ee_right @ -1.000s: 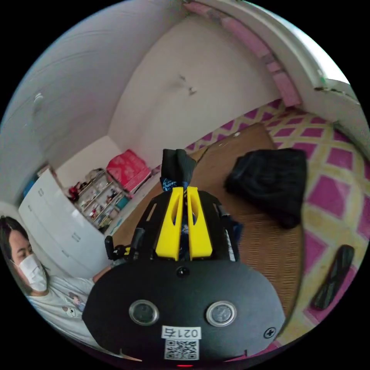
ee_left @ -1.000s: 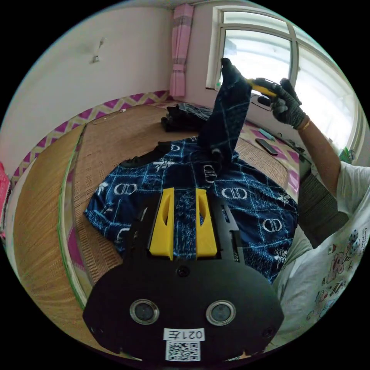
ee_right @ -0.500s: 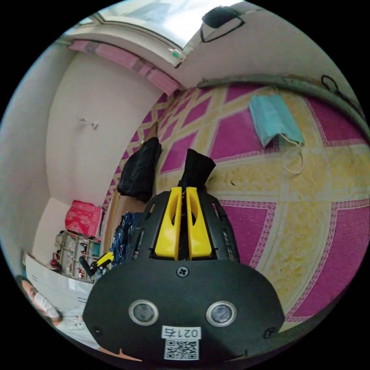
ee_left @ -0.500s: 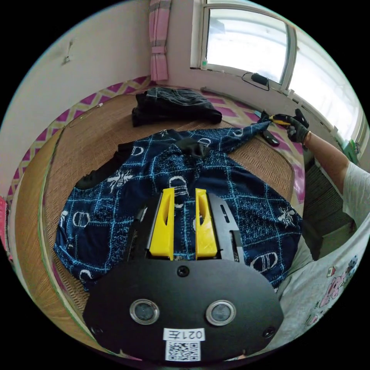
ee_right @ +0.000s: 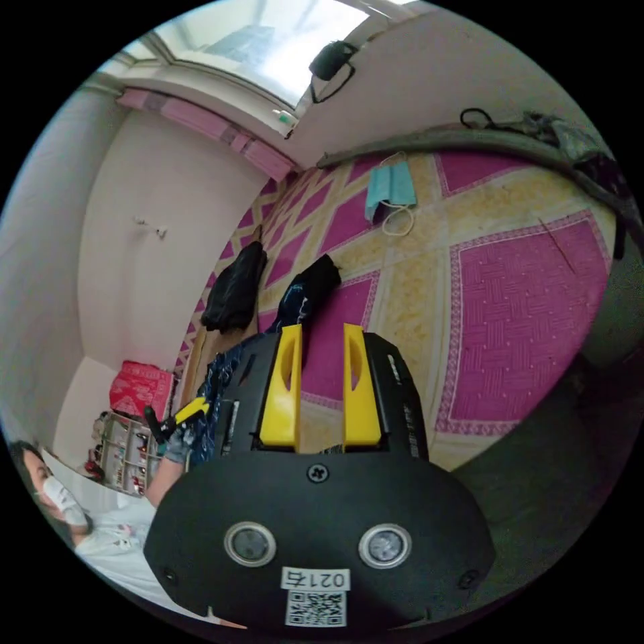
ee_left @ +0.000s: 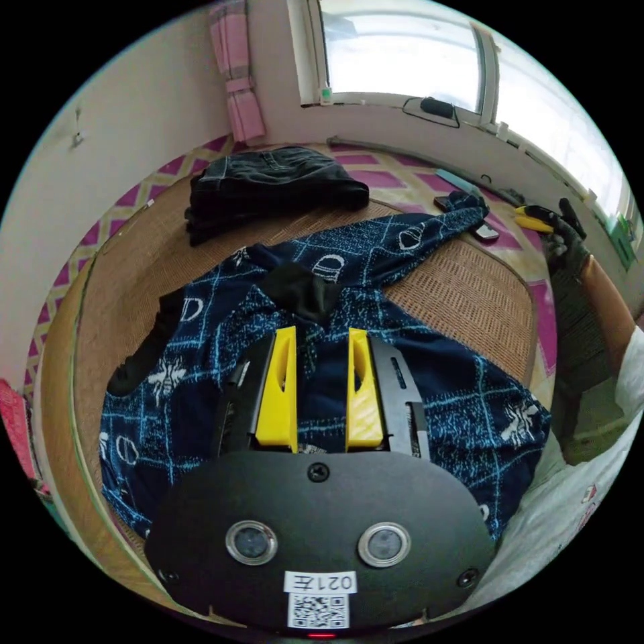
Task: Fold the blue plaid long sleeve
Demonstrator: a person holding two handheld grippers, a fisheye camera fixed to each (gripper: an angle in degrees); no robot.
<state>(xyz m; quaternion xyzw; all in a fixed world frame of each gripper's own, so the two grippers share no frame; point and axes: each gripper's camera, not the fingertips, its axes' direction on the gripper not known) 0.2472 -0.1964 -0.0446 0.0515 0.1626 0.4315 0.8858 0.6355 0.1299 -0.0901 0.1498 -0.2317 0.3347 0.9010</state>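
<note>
Woven straw matting [ee_left: 456, 295] covers the surface in the left gripper view, its ribbed tan weave running toward a pink-and-yellow diamond-patterned mat [ee_left: 382, 178] under the window [ee_left: 396, 60]. At the upper left a pink curtain [ee_left: 235, 74] hangs against the pale wall. A stack of folded black clothing [ee_left: 268, 184] sits at the top centre, well apart from the blue plaid long sleeve [ee_left: 469, 402], which lies spread flat across the middle of the frame: dark navy knit with light blue grid lines and white motifs, black collar [ee_left: 302, 295] bunched near the centre. One sleeve [ee_left: 416, 235] stretches toward the upper right, its dark cuff [ee_left: 469, 201] just off the straw. The left gripper [ee_left: 322, 349] hovers over the shirt's body, yellow jaws apart with cloth visible between them and nothing gripped. At the right edge a gloved hand [ee_left: 567, 238] holds the right gripper [ee_left: 530, 220], close to the cuff but not touching it.

In the right gripper view, the person sits at the lower left, the left gripper [ee_right: 184, 412] in a gloved hand. The black clothing [ee_right: 235, 288] and the cuff [ee_right: 312, 282] lie left of centre on the diamond mat. The right gripper [ee_right: 320, 345] has its jaws spread, empty, above the mat. A blue face mask [ee_right: 389, 191] lies higher up.
</note>
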